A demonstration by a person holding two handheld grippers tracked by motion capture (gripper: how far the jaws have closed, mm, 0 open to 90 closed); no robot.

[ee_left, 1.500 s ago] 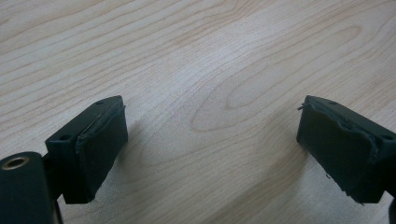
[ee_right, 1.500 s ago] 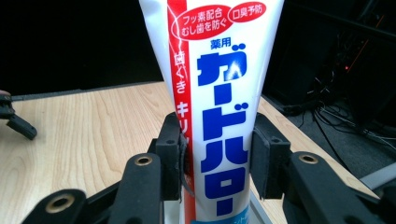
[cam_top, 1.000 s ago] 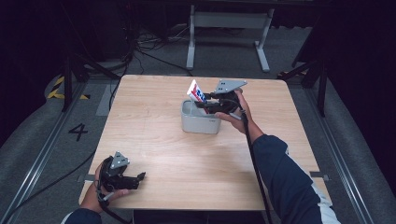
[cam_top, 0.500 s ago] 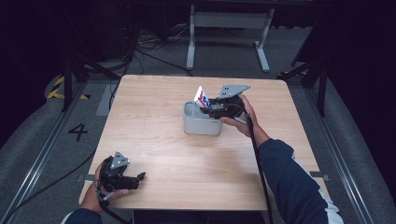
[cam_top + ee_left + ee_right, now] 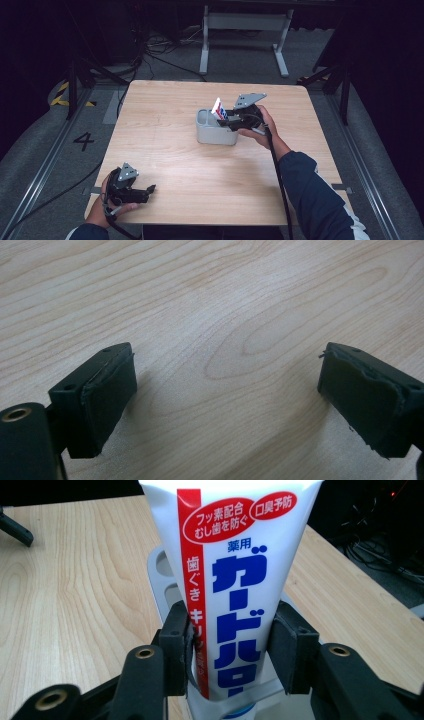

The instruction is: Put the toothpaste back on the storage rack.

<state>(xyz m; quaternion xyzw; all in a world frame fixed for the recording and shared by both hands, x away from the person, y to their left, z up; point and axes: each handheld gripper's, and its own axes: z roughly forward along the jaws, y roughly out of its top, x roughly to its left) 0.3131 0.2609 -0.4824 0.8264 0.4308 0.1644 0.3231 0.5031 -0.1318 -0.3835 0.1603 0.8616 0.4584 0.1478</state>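
Observation:
A white toothpaste tube (image 5: 235,580) with a red stripe and blue lettering stands upright, its lower end inside a grey holder (image 5: 162,580). My right gripper (image 5: 231,647) is shut on the tube, one jaw on each side. In the high view the tube (image 5: 219,108) sticks up from the right end of the grey holder (image 5: 210,132) at the table's middle, held by the right gripper (image 5: 231,120). My left gripper (image 5: 150,190) rests near the table's front left corner, open, with bare wood between its pads (image 5: 105,395).
The wooden table (image 5: 165,115) is bare around the holder. Beyond its far edge stand a metal stand (image 5: 245,22) and loose cables (image 5: 155,45) on the dark floor. A floor mark "4" (image 5: 83,140) lies left of the table.
The right gripper has carried the toothpaste tube a little to the right and down over the holder. The left gripper has stayed put.

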